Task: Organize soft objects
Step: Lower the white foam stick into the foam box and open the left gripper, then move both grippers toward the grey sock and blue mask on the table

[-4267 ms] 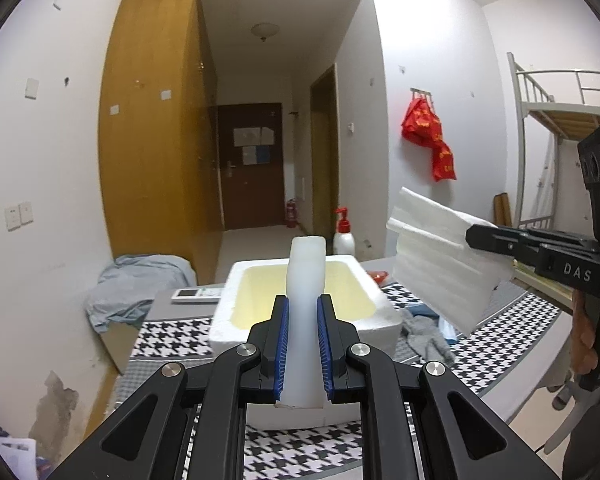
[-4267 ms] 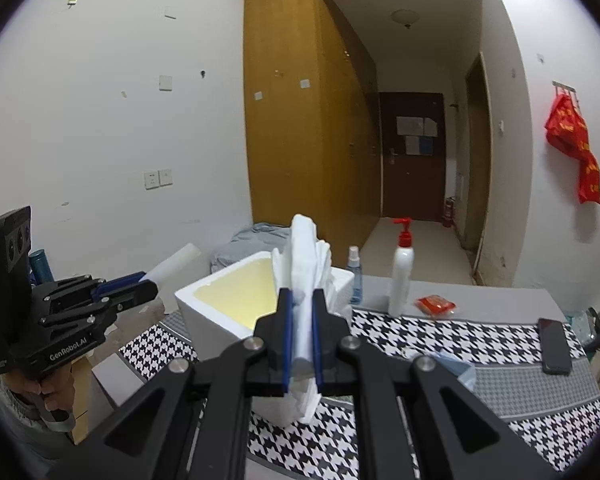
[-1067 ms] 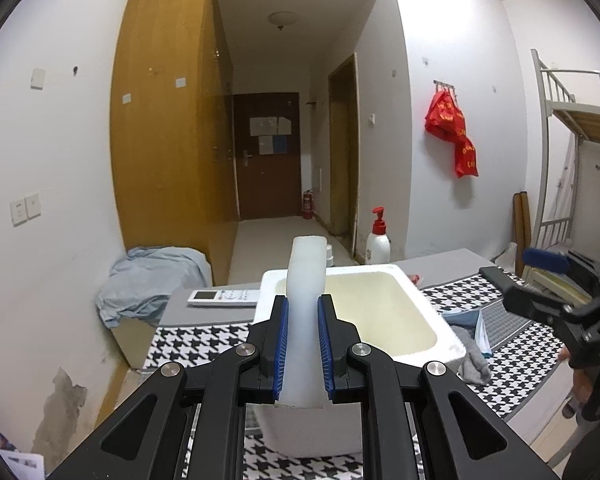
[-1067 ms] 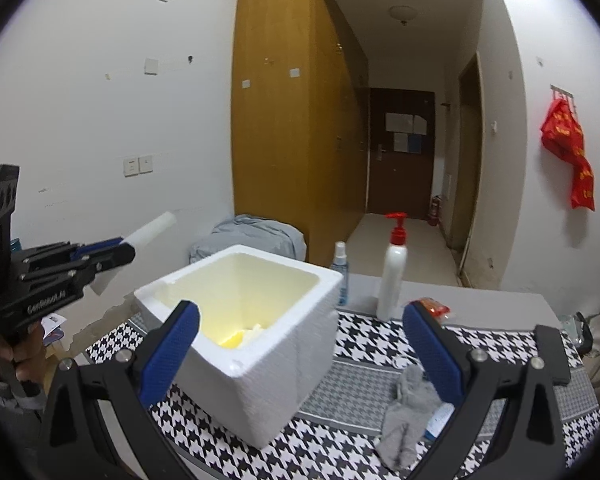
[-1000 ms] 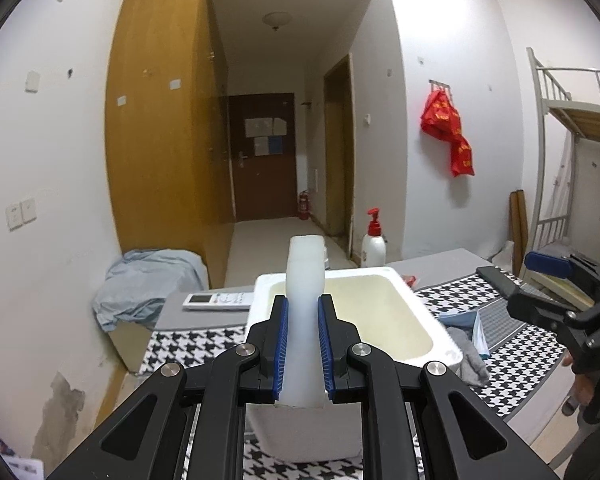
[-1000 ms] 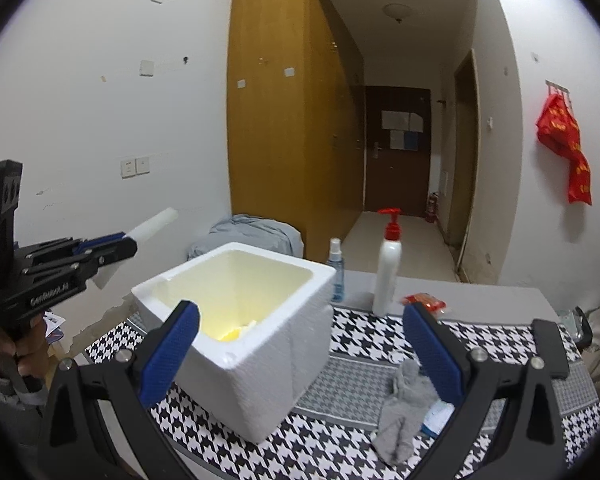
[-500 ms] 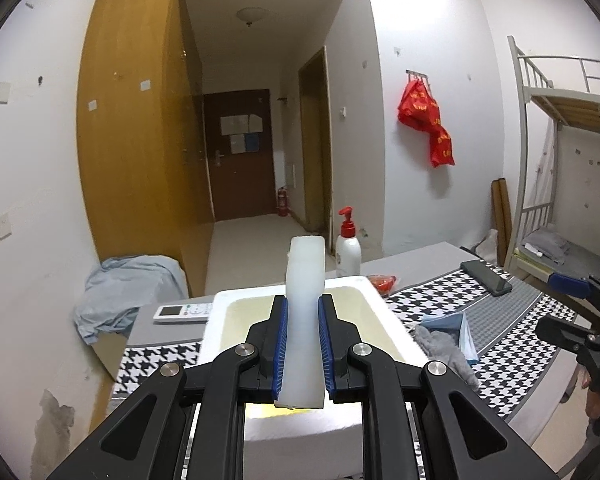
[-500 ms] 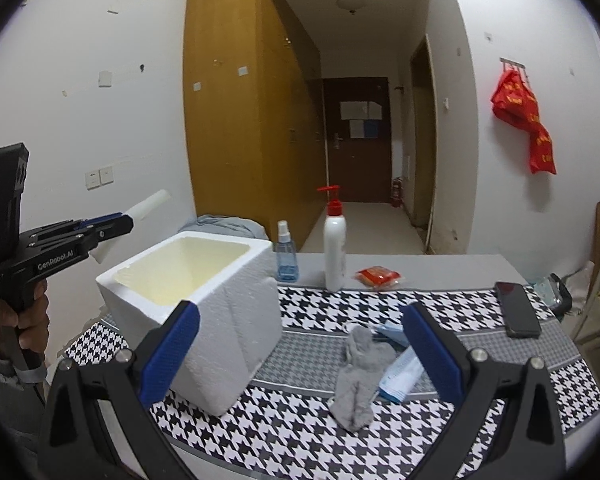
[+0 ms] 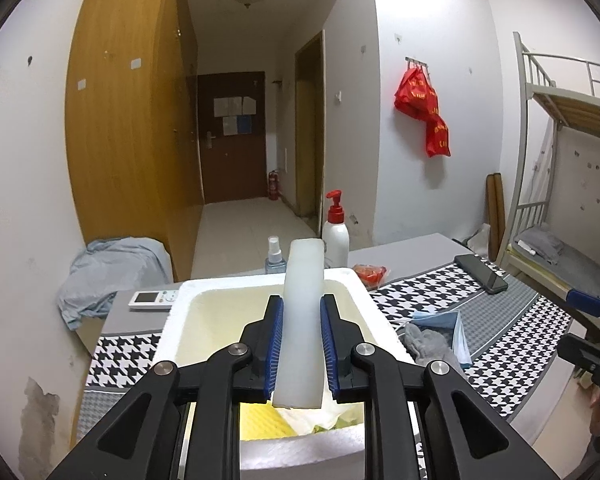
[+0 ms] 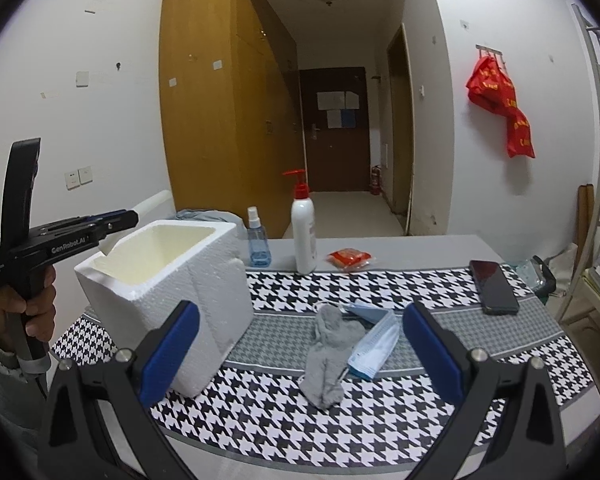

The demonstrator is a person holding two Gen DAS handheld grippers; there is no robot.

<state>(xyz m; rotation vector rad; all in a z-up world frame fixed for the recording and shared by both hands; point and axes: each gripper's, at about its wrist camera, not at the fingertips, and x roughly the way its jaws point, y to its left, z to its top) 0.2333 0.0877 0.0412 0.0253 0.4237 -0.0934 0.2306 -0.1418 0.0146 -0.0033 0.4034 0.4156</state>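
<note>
My left gripper [image 9: 302, 344] is shut on a white foam strip [image 9: 303, 312] and holds it over the open white foam box [image 9: 374, 316]. Yellow and white soft things lie inside the box. In the right wrist view the left gripper [image 10: 128, 216] reaches over the box [image 10: 204, 280] from the left. My right gripper [image 10: 298, 354] is open and empty, above a grey sock [image 10: 326, 356] and a pale blue face mask [image 10: 374, 340] on the houndstooth tablecloth. Both also show in the left wrist view, the sock [image 9: 426, 342] and the mask [image 9: 456, 332].
A pump bottle [image 10: 304, 232], a small blue spray bottle [image 10: 257, 246], a red packet [image 10: 350, 258] and a black phone [image 10: 494, 286] stand or lie at the table's back and right. A remote [image 9: 152, 300] lies left of the box. A bunk bed [image 9: 560, 184] stands right.
The right gripper let a white folded pad go into the box, opened, and swung right and down toward the sock and mask. The left gripper came in over the box with the foam strip.
</note>
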